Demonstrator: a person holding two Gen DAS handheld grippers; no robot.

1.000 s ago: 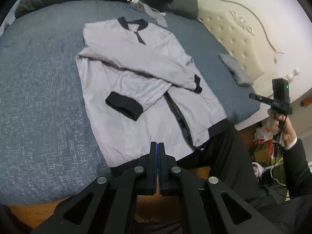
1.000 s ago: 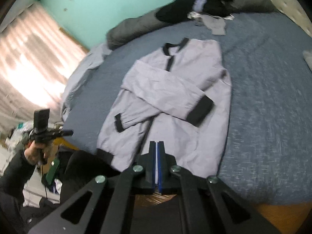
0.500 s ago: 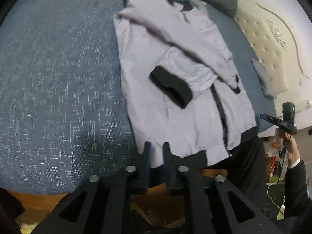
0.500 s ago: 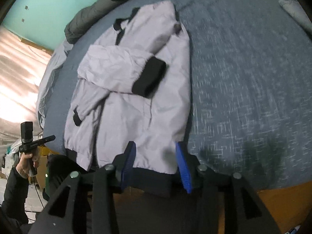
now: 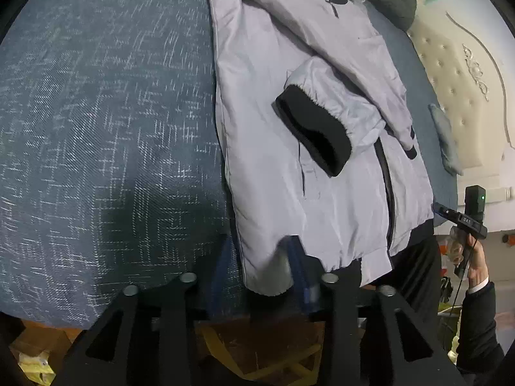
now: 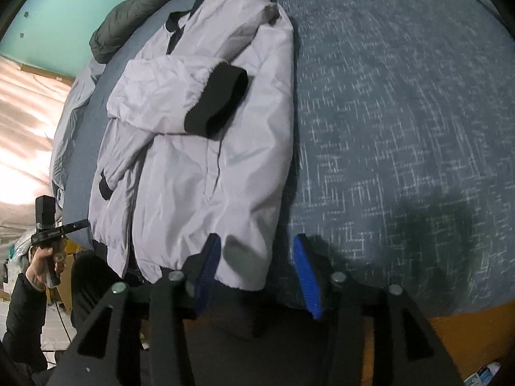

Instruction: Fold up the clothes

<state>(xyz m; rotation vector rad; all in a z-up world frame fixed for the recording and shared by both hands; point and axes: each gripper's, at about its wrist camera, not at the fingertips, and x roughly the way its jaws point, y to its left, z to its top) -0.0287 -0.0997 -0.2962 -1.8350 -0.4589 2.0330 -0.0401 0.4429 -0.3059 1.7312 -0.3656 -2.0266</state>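
Observation:
A pale grey jacket (image 5: pixel 289 193) with black cuffs lies face up on the blue bedspread (image 5: pixel 112 128), its sleeves folded across the chest. One black cuff (image 5: pixel 312 135) rests on the front. My left gripper (image 5: pixel 262 263) is low at the hem, jaws opening, with the hem's left corner between its blue pads. In the right wrist view the same jacket (image 6: pixel 193 177) shows a black cuff (image 6: pixel 219 99) on top. My right gripper (image 6: pixel 257 273) is also opening, and the hem's right corner lies loose between its fingers.
A hand in a dark sleeve holds a black device (image 5: pixel 473 215) beside the bed, also seen as the device (image 6: pixel 46 222) at the left. A cream tufted headboard (image 5: pixel 457 80), a small grey cloth (image 5: pixel 444 138) and dark pillows (image 6: pixel 128 19) border the bedspread (image 6: pixel 402 128).
Both grippers have come down close to the jacket's hem and gone from shut to open. Each hem corner now sits between a pair of fingers.

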